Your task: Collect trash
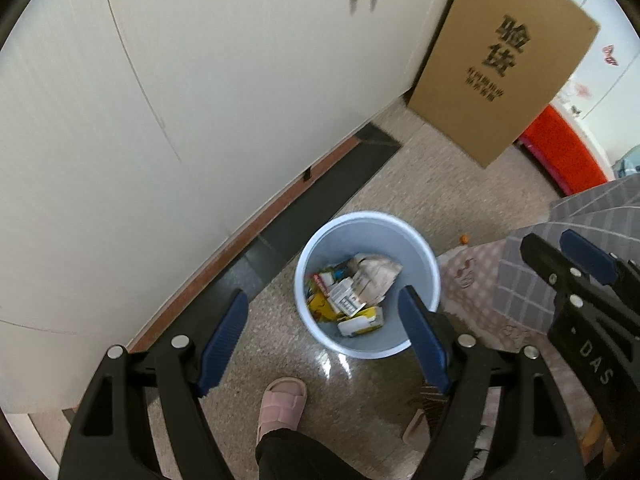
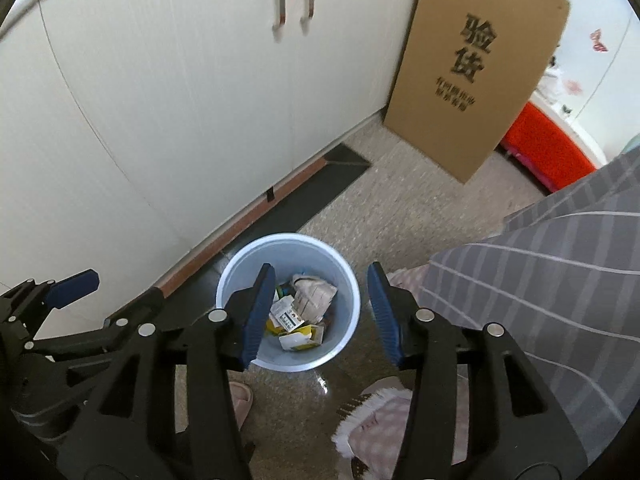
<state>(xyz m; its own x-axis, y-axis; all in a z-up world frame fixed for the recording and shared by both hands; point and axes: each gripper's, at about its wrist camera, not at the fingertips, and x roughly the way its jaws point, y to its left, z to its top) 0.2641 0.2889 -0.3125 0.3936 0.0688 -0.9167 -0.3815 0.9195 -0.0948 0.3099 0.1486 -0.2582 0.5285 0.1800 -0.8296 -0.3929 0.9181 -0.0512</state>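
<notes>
Pale blue round plastic bin (image 2: 288, 300) standing upright on the speckled floor (image 1: 420, 184), directly below and ahead of both tools, mouth facing up. Right tool (image 2: 320, 312) nearer, framing the bin's mouth, jaws half apart and empty. Left tool (image 1: 320, 340) spread wide, nothing between its ribbed blue pads (image 1: 224, 336). Inside the bin: crumpled beige paper (image 1: 376, 276), glossy yellow and white flattened cartons (image 1: 352, 312), lying loose. No stray trash visible near the bin except a tiny orange bit (image 1: 464, 239) on the floor
</notes>
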